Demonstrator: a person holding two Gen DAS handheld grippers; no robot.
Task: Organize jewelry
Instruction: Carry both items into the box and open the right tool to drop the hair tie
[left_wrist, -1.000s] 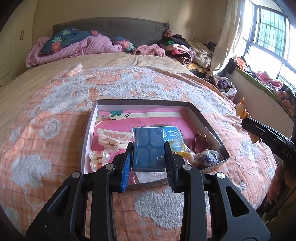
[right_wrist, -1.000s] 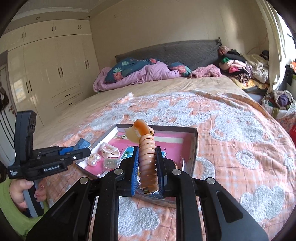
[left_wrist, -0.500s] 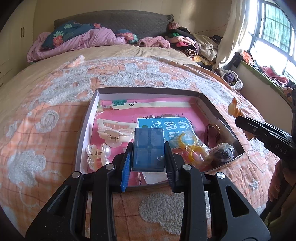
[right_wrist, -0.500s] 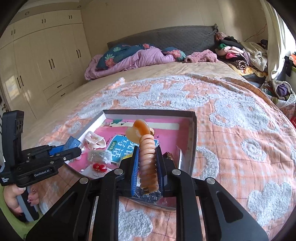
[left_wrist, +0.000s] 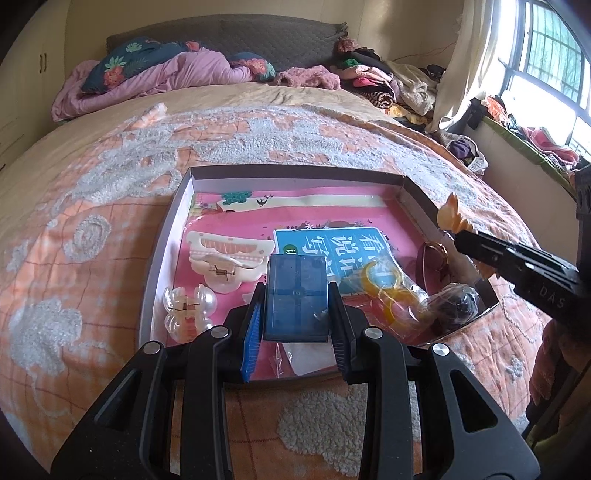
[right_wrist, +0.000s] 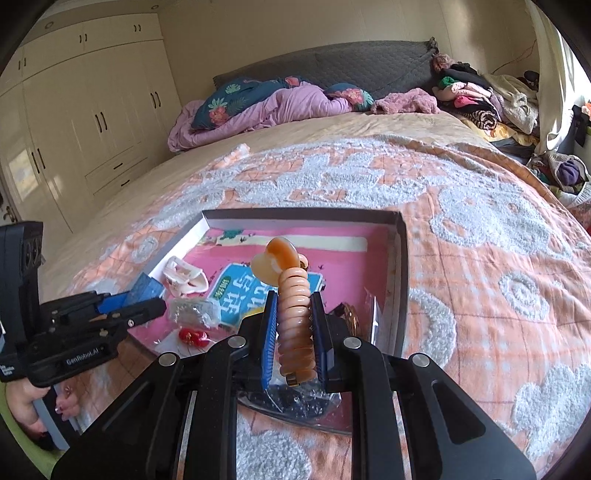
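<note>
Bedspread (left_wrist: 110, 229) is carrying one shallow box (left_wrist: 166, 236). Inside are lying two pale hair claws (left_wrist: 218, 258), one booklet (left_wrist: 332, 243) and two plastic bags (left_wrist: 391, 295). Left gripper (left_wrist: 295, 317) is clamping one blue case (left_wrist: 295, 295); right gripper (right_wrist: 293, 332) is squeezing one orange coiled clip (right_wrist: 291, 314) above the box.
</note>
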